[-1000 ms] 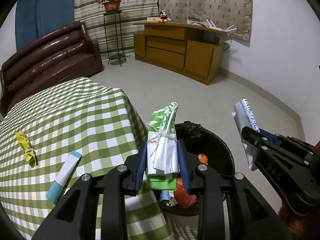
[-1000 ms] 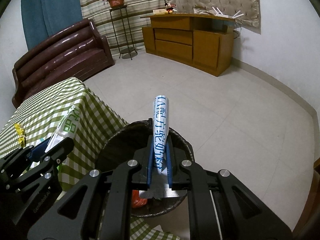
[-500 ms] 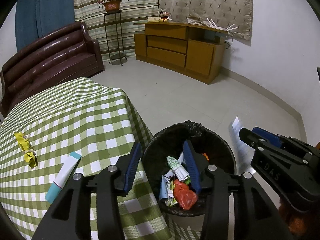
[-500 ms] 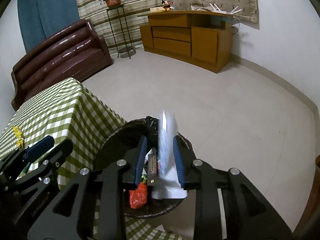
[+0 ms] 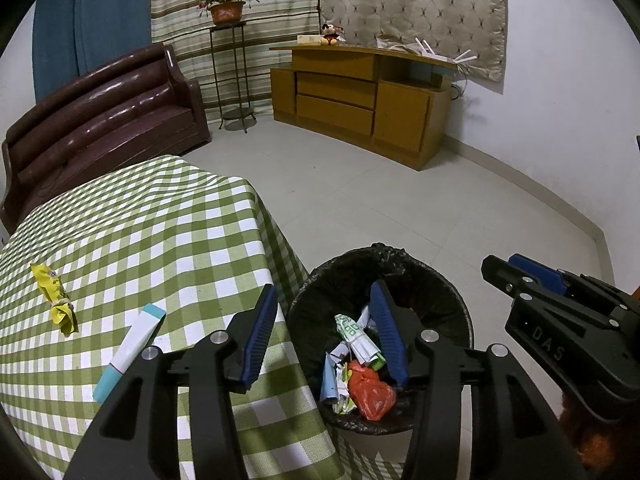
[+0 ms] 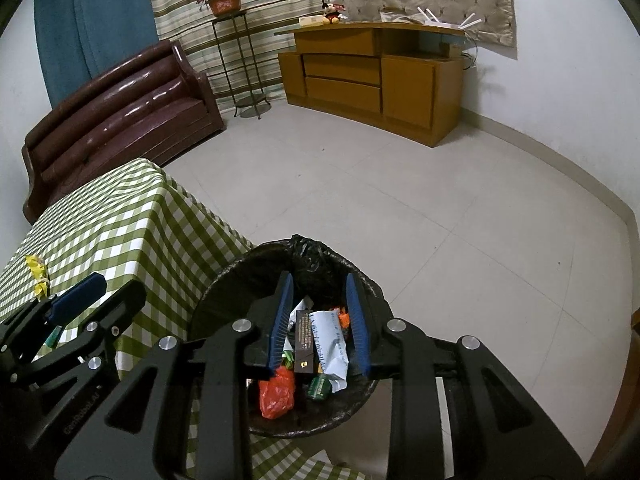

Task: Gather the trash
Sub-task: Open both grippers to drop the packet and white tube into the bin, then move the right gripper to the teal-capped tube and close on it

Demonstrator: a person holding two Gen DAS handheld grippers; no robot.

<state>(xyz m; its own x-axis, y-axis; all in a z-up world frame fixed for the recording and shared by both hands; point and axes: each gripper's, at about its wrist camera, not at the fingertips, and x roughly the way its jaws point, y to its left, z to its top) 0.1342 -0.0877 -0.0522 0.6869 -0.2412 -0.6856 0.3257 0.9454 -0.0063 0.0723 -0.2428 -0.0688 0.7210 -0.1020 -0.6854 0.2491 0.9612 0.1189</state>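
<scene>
As both hover over the trash bin to drop litter, the left gripper is opening empty and the right gripper gapes empty.

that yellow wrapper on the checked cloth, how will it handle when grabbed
The yellow wrapper looks crumpled and tied in the middle, so probably light and floppy. It lies flat on the tablecloth, unlikely to roll; thin film might slip or crush in a pinch.

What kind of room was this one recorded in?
Most likely a home living room: a brown sofa, a wooden sideboard against the wall, a potted plant on a stand, and striped curtains behind.
</scene>
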